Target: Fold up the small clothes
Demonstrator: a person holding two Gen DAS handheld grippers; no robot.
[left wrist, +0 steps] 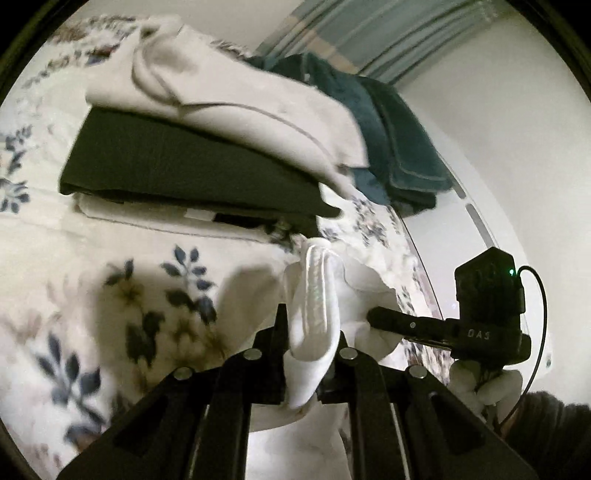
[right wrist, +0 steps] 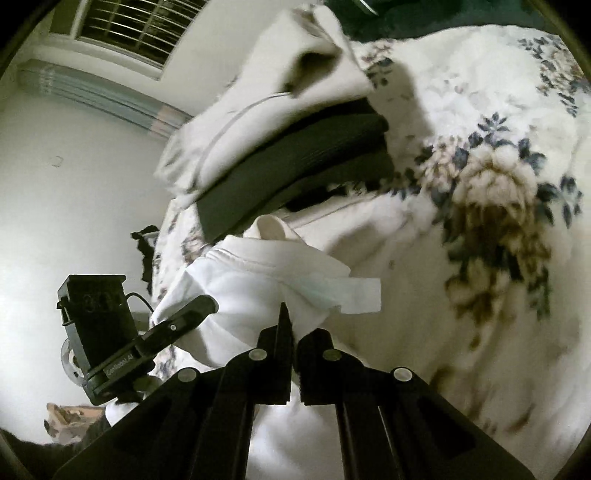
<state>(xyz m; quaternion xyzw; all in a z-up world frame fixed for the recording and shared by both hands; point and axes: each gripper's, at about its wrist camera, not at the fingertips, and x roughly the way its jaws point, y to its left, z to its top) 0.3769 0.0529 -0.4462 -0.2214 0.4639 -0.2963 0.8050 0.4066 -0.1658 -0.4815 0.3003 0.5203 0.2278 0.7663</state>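
Note:
A small white garment point(left wrist: 314, 295) hangs between both grippers above the floral bed cover. My left gripper point(left wrist: 312, 339) is shut on a bunched fold of it. My right gripper point(right wrist: 291, 325) is shut on another edge of the same white garment point(right wrist: 258, 273), beside a pale blue label. The right gripper also shows in the left wrist view point(left wrist: 391, 319), pinching the cloth from the right. The left gripper shows in the right wrist view point(right wrist: 199, 308), at the garment's left side. A stack of folded clothes lies just beyond: a cream piece point(left wrist: 229, 107) on a dark green one point(left wrist: 177, 166).
A folded teal towel point(left wrist: 399, 136) lies behind the stack, near the bed's edge. The floral bed cover point(left wrist: 92, 295) spreads to the left and below. A white wall and striped curtain point(left wrist: 369, 33) stand beyond the bed. A barred window point(right wrist: 129, 29) shows in the right wrist view.

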